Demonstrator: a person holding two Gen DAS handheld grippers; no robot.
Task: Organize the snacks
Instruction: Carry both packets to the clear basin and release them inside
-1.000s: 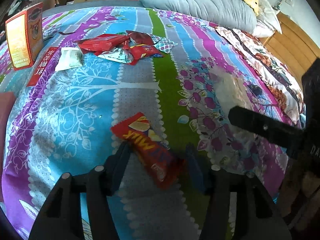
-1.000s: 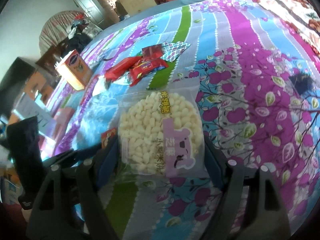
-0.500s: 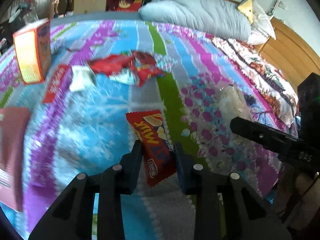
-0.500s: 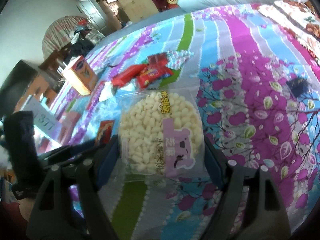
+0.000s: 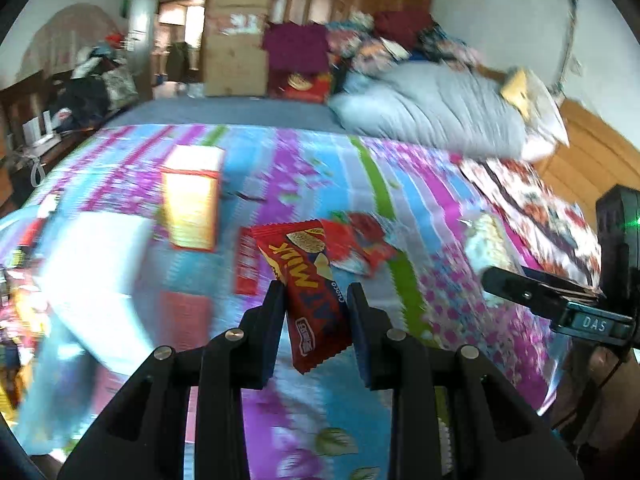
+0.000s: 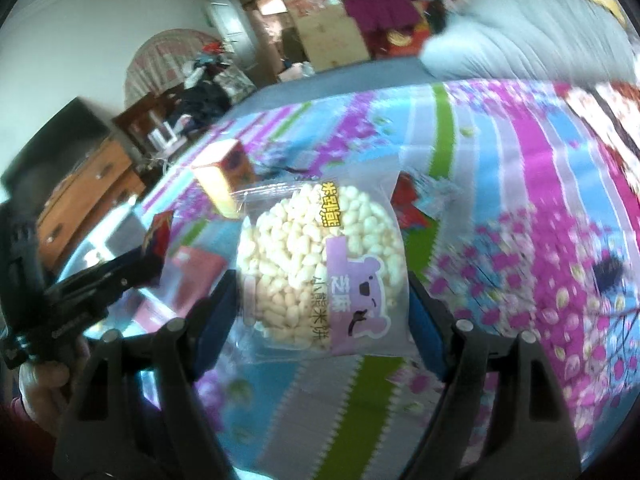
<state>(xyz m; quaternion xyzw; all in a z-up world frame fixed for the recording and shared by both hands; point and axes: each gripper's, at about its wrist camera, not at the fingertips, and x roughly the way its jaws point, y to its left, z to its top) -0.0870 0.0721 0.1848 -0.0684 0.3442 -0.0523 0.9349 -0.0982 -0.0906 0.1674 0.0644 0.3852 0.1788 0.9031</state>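
Snacks are in both grippers at once, lifted clear of the bed. The left gripper is nearly closed on a red milk-biscuit wrapper, pinching its lower half so the printed end stands up and forward. The right gripper stands wide, its jaws pressed against the two side edges of a clear bag of puffed rice cakes, which lies flat between them.

The step in hand looks like carrying both packets toward the other snacks: a heap of red packets sits ahead on the bedspread, with an orange box standing to its left. Doing this well means keeping both grips steady, since the bag is held only by its soft edges and could buckle or slide out if tilted. Both views are smeared, so slowing before release should help. Setting each packet just beside the heap, low over the bedspread, and opening one gripper at a time should keep them from tumbling.
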